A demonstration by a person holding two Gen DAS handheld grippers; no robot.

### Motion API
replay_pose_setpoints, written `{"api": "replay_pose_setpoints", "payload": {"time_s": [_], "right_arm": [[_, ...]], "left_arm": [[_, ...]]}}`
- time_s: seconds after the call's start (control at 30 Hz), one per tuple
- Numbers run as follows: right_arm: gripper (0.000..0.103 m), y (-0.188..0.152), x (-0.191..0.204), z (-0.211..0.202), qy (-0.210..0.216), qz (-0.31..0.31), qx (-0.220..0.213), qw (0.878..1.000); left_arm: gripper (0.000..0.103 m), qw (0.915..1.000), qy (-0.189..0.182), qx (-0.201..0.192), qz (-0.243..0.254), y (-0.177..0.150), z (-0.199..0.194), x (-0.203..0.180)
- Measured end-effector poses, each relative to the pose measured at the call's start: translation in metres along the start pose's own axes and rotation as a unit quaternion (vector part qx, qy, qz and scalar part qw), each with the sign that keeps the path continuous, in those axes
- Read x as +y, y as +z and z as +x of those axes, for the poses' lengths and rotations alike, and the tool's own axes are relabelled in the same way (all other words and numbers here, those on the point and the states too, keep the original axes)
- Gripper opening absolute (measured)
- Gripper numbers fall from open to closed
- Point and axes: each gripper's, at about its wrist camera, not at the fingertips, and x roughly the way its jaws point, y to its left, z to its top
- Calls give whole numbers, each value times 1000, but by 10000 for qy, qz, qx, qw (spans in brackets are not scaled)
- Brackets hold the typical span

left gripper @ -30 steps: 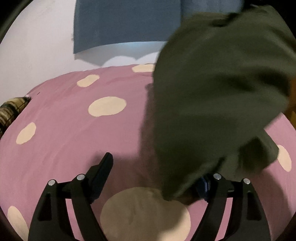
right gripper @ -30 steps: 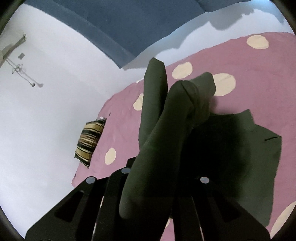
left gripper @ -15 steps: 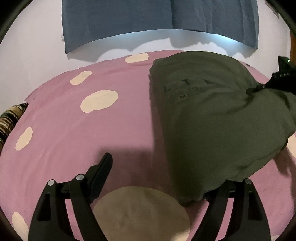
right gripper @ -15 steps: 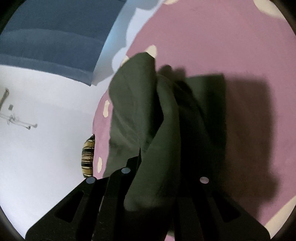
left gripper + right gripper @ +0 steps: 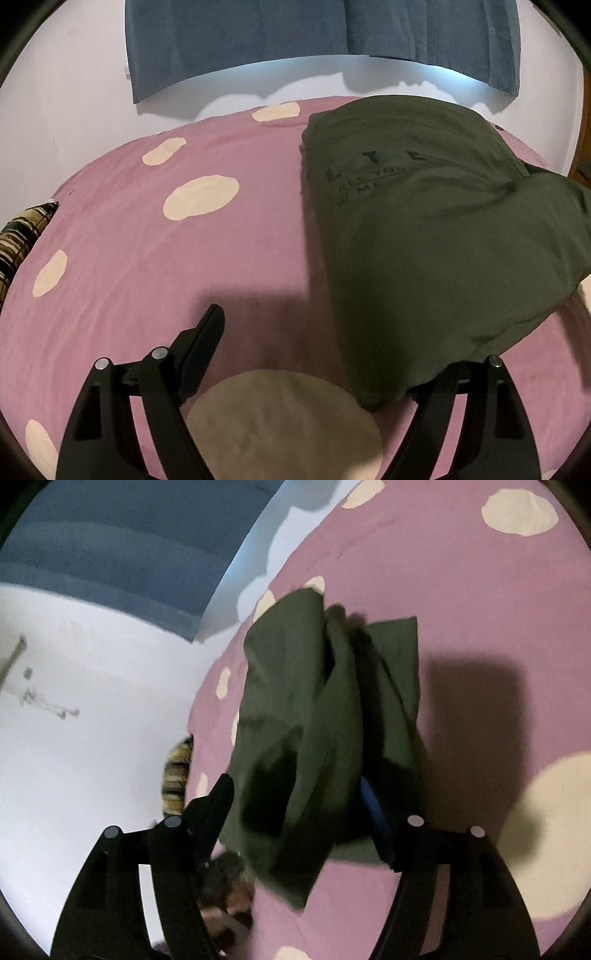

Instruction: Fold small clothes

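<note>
Shirt: a dark green shirt (image 5: 436, 236) lies folded over on the bed (image 5: 155, 258), toward its right side, black lettering facing up.
Left gripper (image 5: 317, 354): jaws spread wide; the left finger stands bare over the bedspread, while the shirt's near edge drapes over the right finger.
Right gripper (image 5: 299, 812): jaws parted, loose green cloth bunched between them; whether either finger touches it, I cannot tell.
Bed: pink cover with cream spots.
Wall side: blue curtain (image 5: 317, 40) hanging behind, striped pillow (image 5: 18, 236) at the bed's far-left edge.
</note>
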Motion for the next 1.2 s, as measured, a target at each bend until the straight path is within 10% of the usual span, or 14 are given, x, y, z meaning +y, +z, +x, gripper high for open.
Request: {"api": "replay_pose_setpoints", "payload": {"time_s": [0.1, 0.2, 0.33, 0.8, 1.2], "right_arm": [[69, -13, 14, 12, -191, -240, 141, 9994], [25, -13, 20, 24, -357, -437, 235, 9981], [14, -15, 44, 23, -445, -866, 13, 9952], [10, -31, -44, 34, -223, -52, -130, 9997], [15, -38, -44, 25, -69, 150, -172, 9997]], "left_arm": [[81, 10000, 24, -2, -2, 0, -1, -1], [81, 9999, 89, -14, -50, 1, -2, 1], [81, 9999, 108, -66, -94, 2, -5, 3], [83, 9998, -8, 86, 188, -2, 5, -8], [83, 9998, -13, 135, 129, -2, 5, -6]]}}
